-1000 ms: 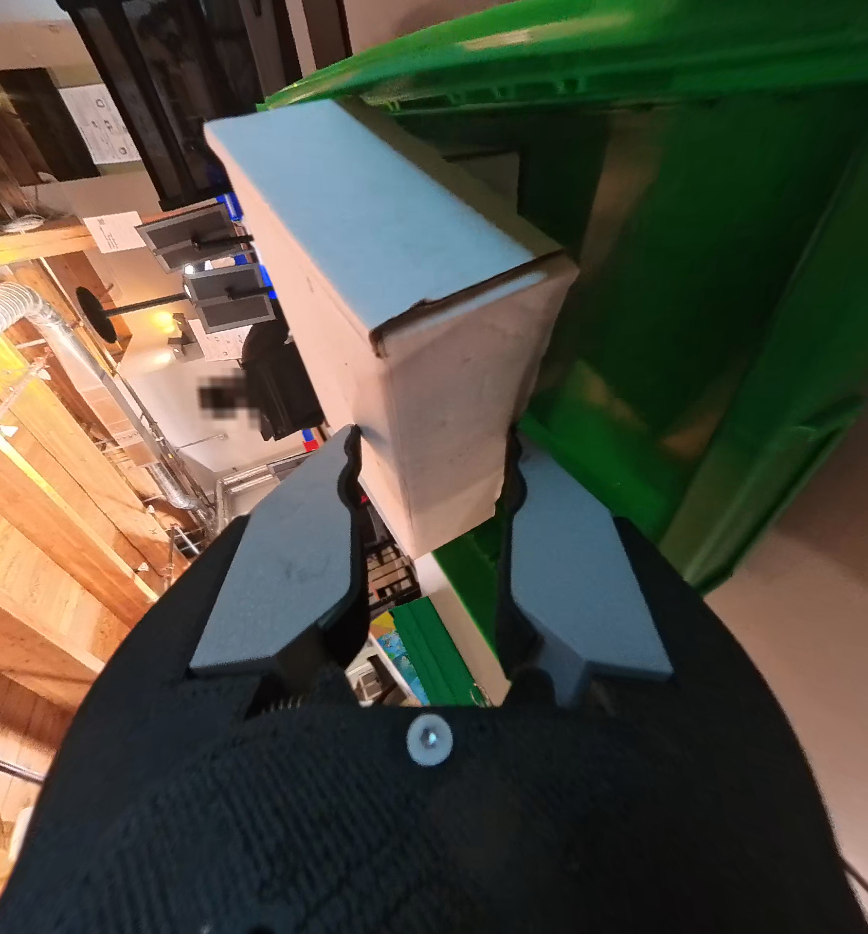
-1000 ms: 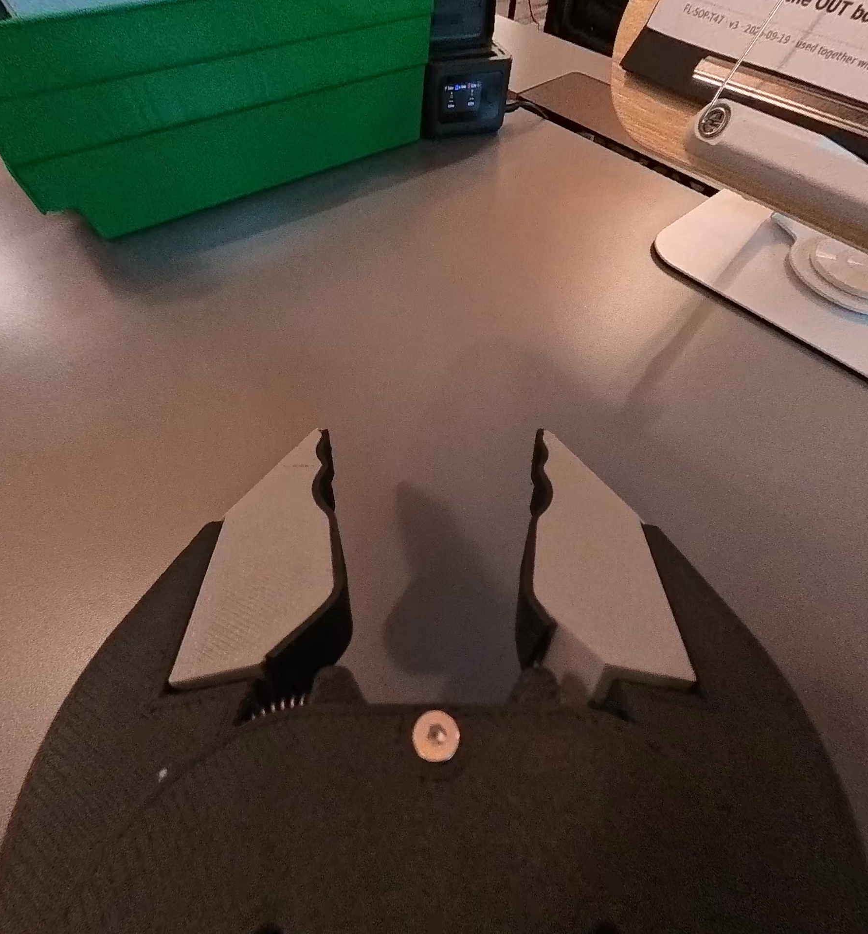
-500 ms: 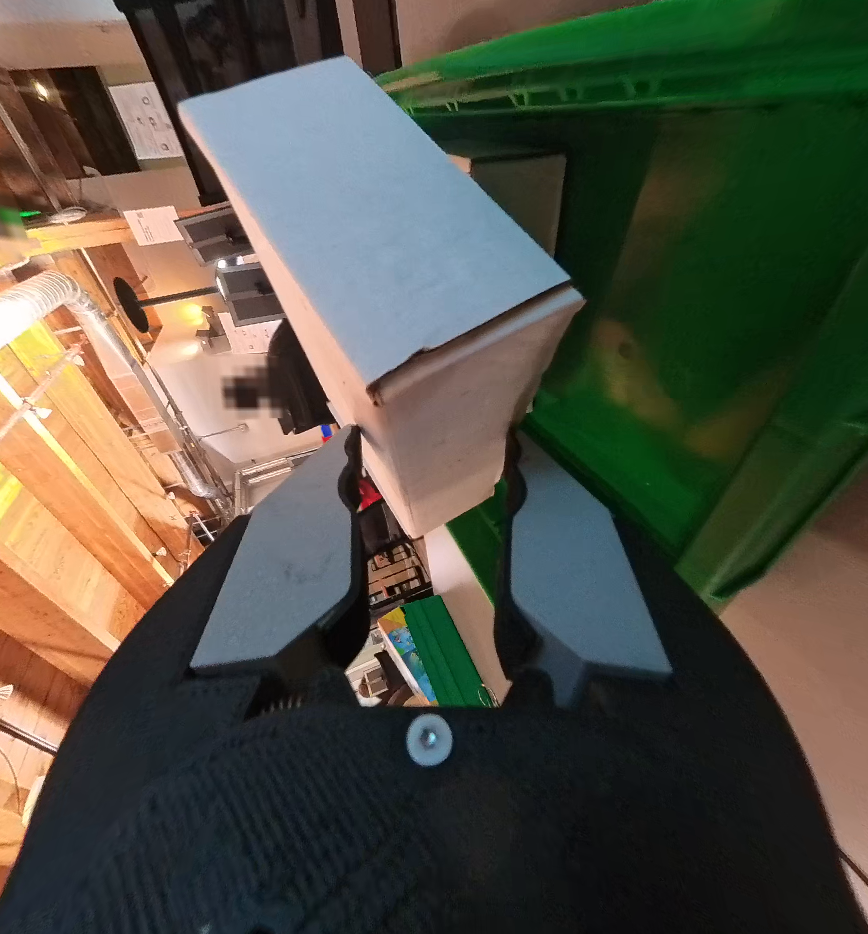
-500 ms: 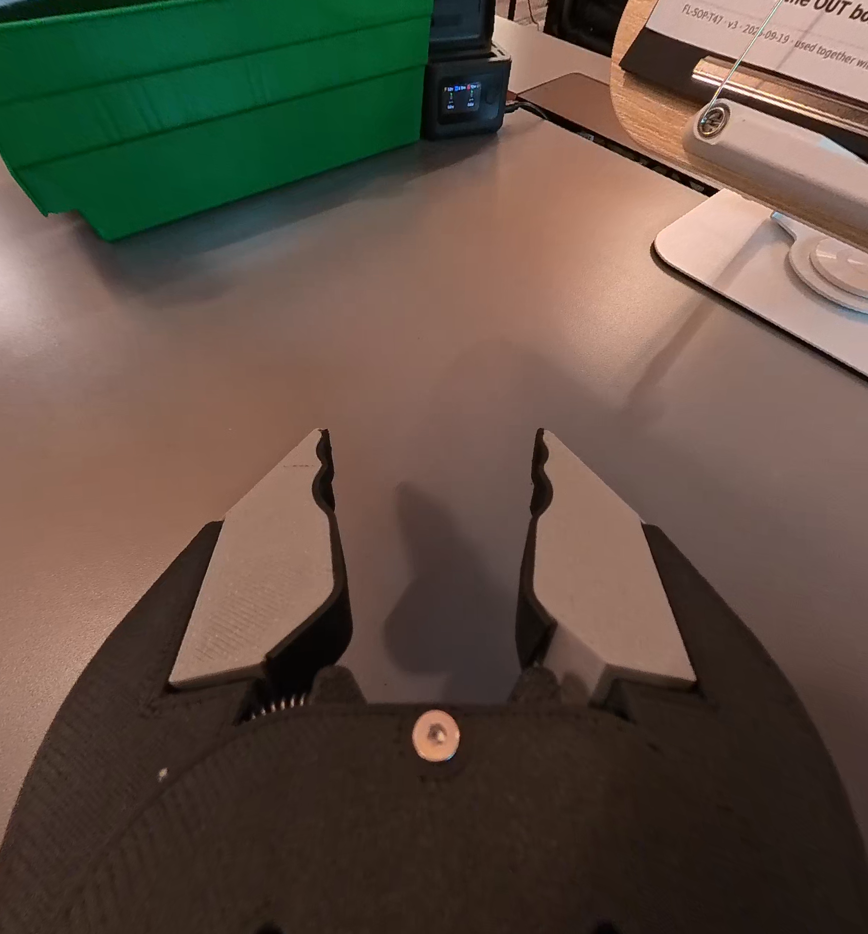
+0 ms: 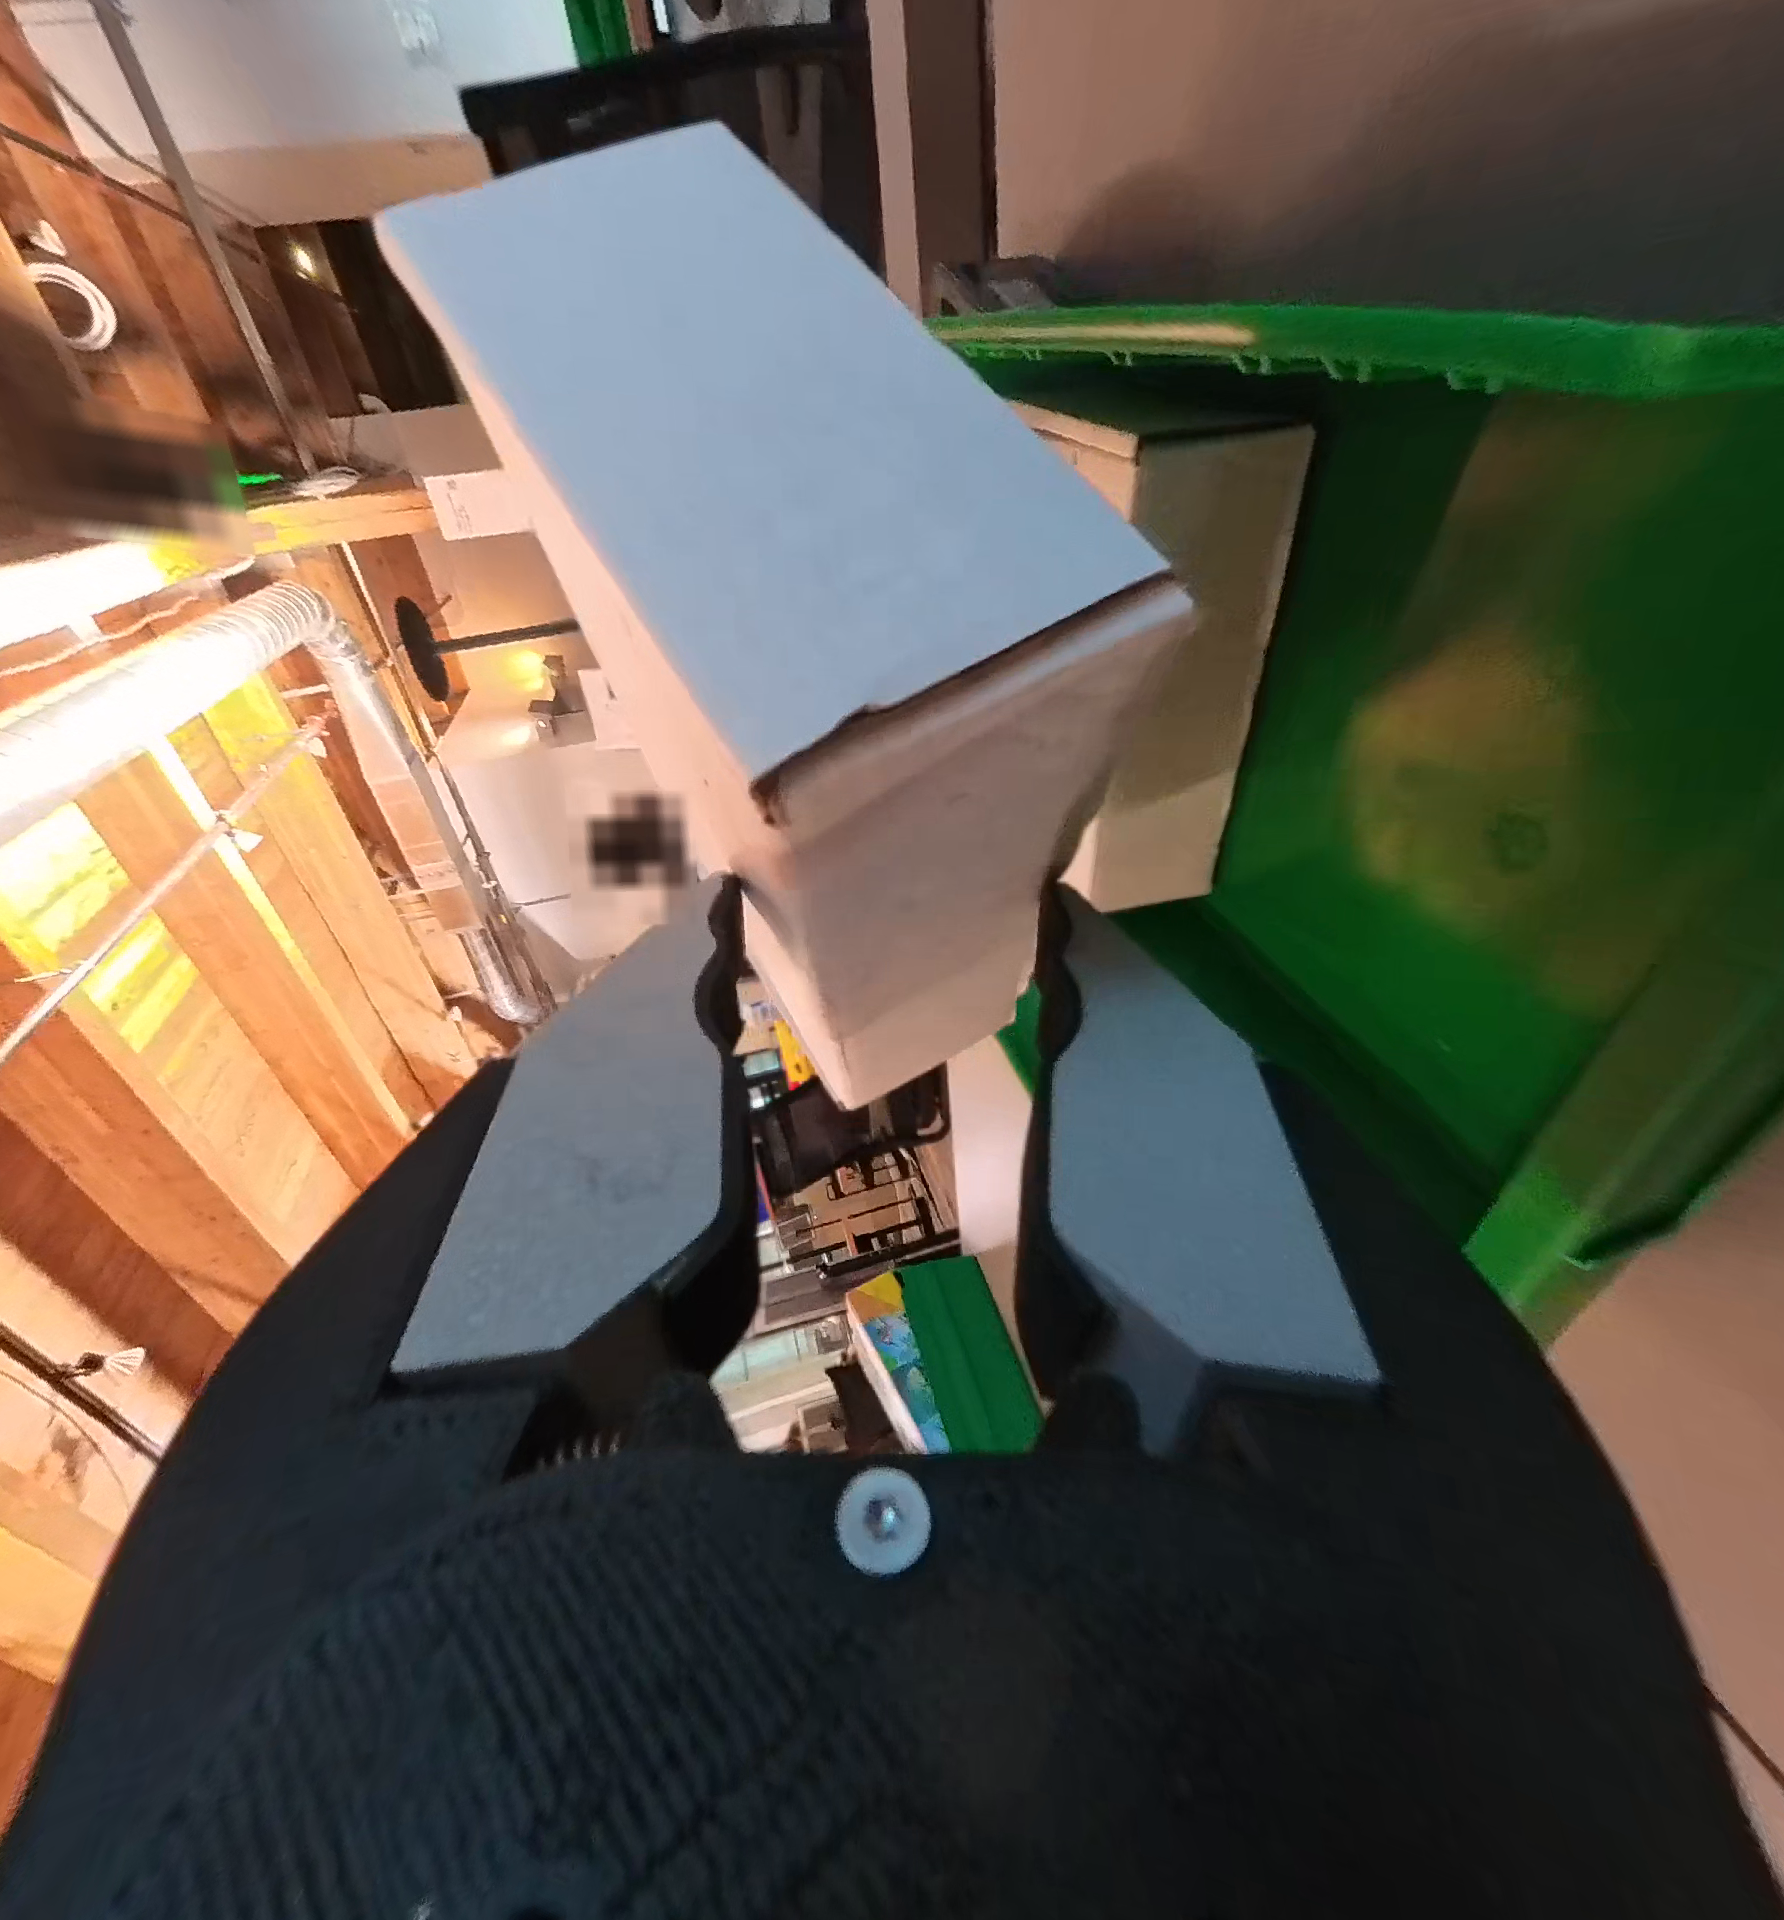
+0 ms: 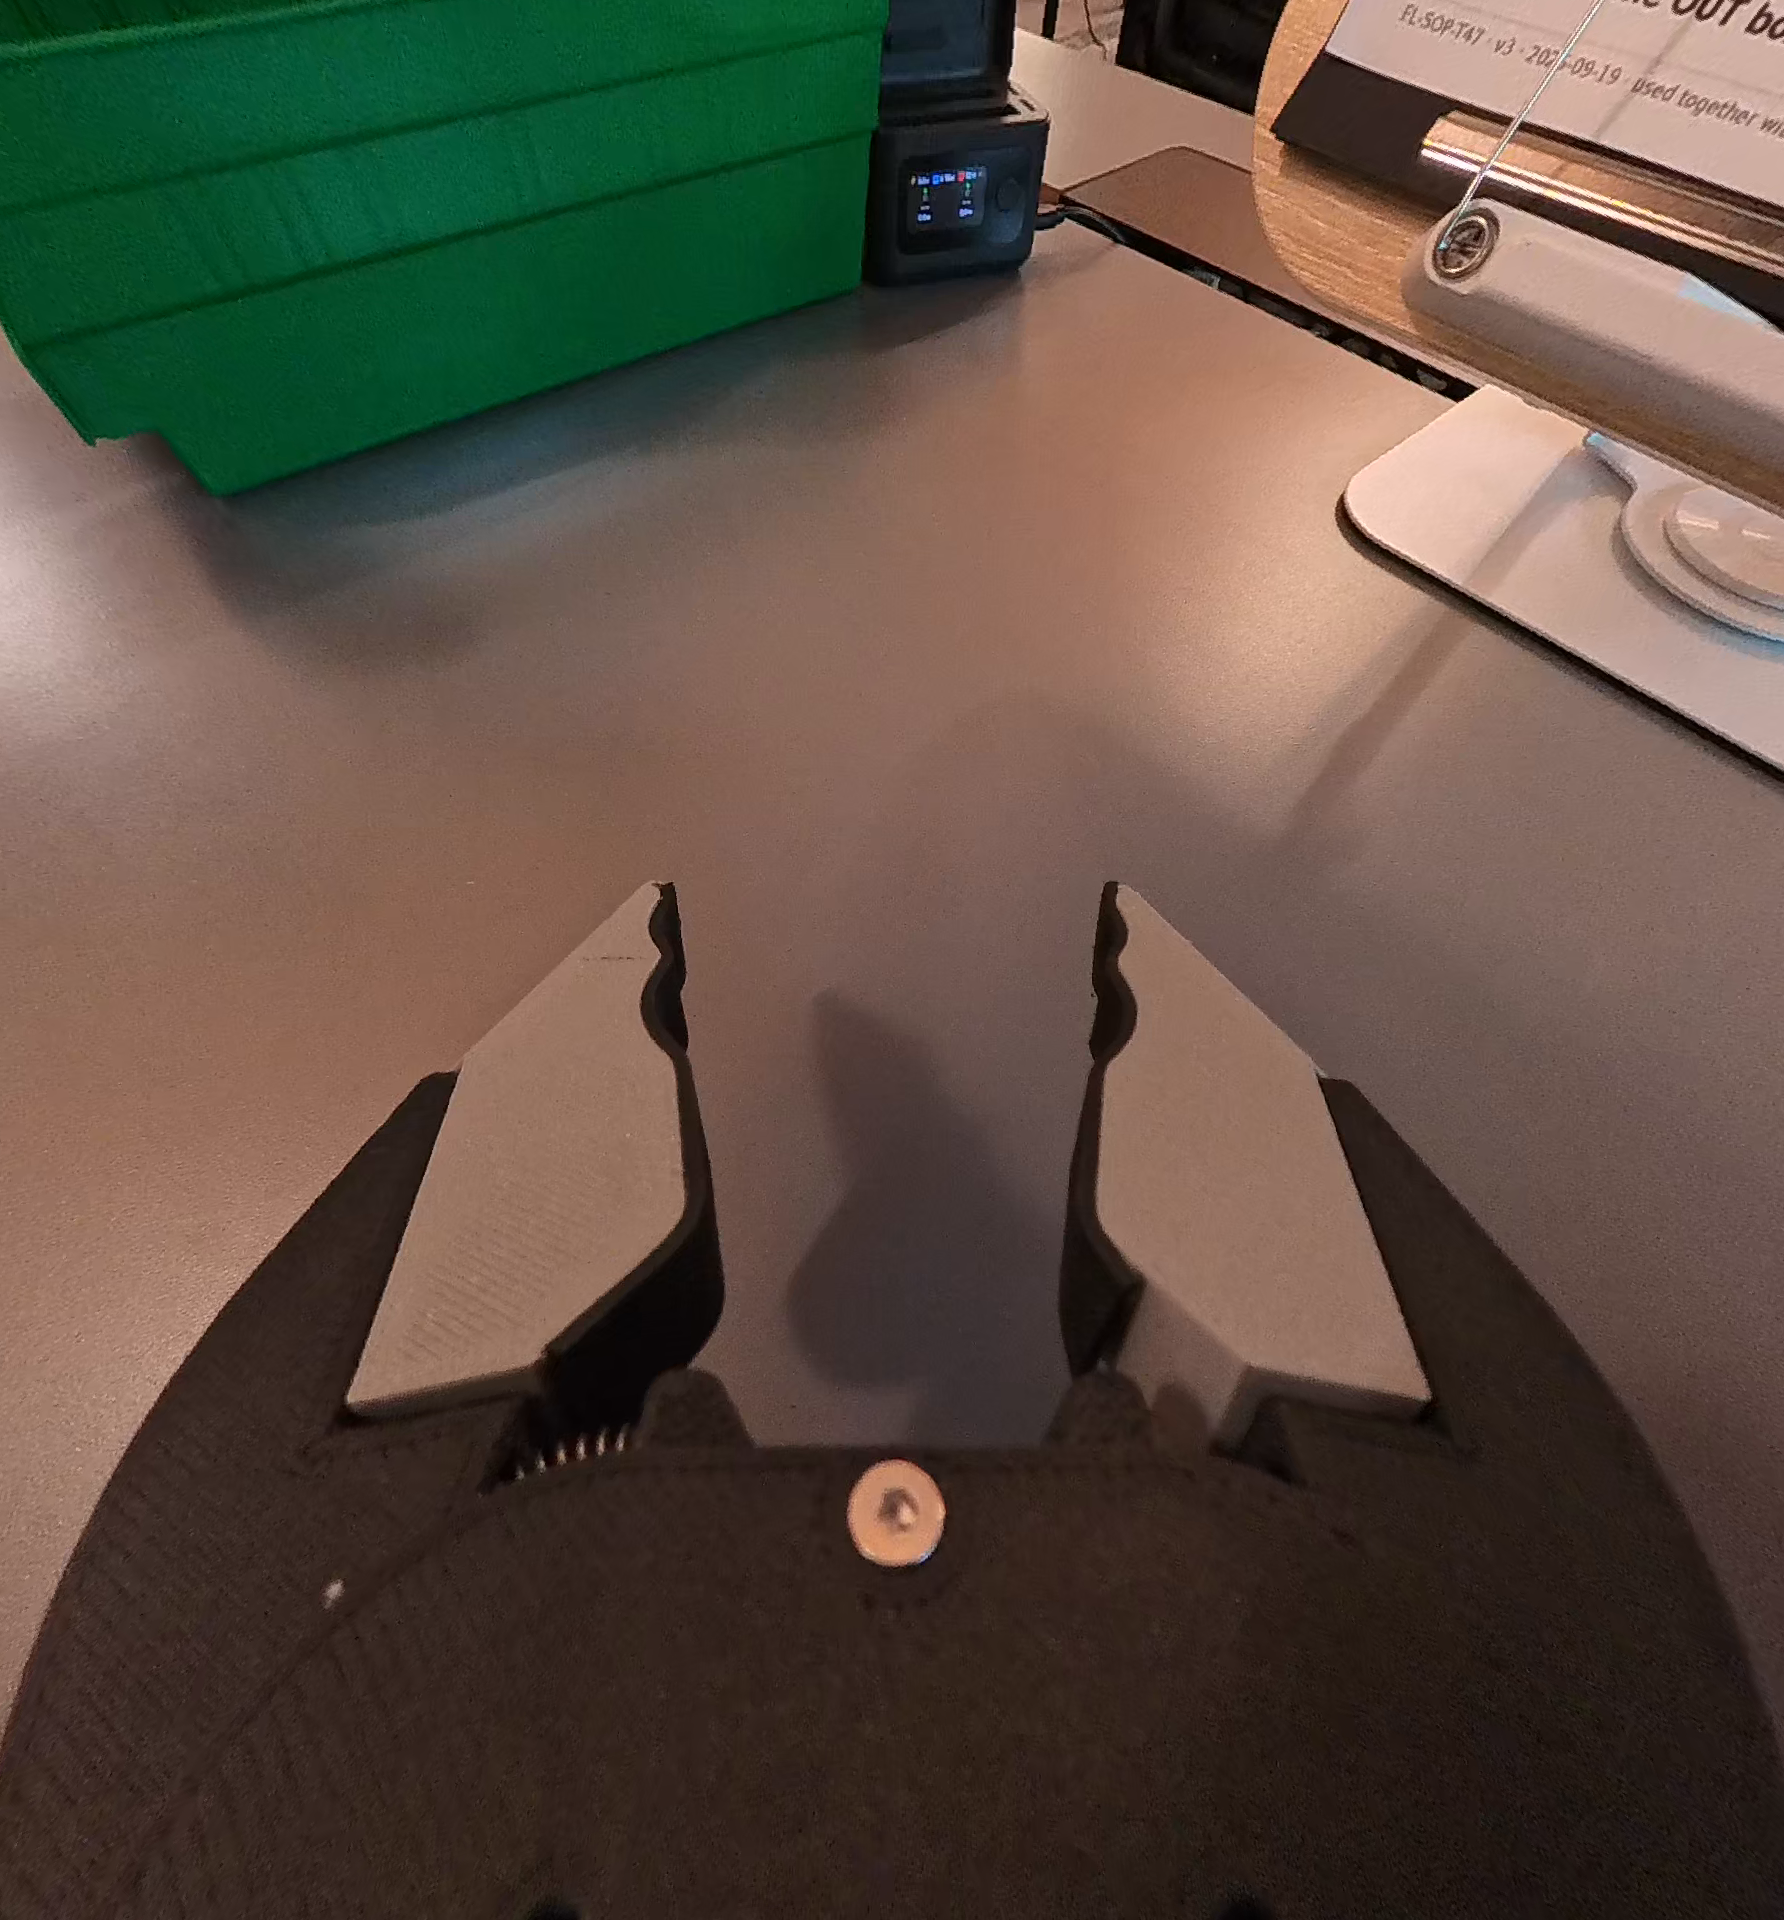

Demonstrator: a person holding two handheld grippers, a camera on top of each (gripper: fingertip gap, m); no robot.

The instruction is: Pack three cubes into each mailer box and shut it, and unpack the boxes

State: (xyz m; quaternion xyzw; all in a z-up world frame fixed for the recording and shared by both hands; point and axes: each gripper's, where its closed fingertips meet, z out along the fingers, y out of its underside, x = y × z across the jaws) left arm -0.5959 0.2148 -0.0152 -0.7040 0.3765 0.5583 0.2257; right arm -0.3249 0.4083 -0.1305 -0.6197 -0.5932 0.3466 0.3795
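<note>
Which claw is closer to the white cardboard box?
Left. The left gripper is clamped on the closed white box, right by the green bin. The right gripper hangs open over the bare table, nowhere near a box.

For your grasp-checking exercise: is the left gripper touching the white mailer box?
Touching. The left wrist view shows the left gripper shut on the white mailer box, both fingertips pressed against its near end.

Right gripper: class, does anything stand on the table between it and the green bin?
Nothing visible does. Only bare grey table lies between the open right gripper and the green bin.
</note>
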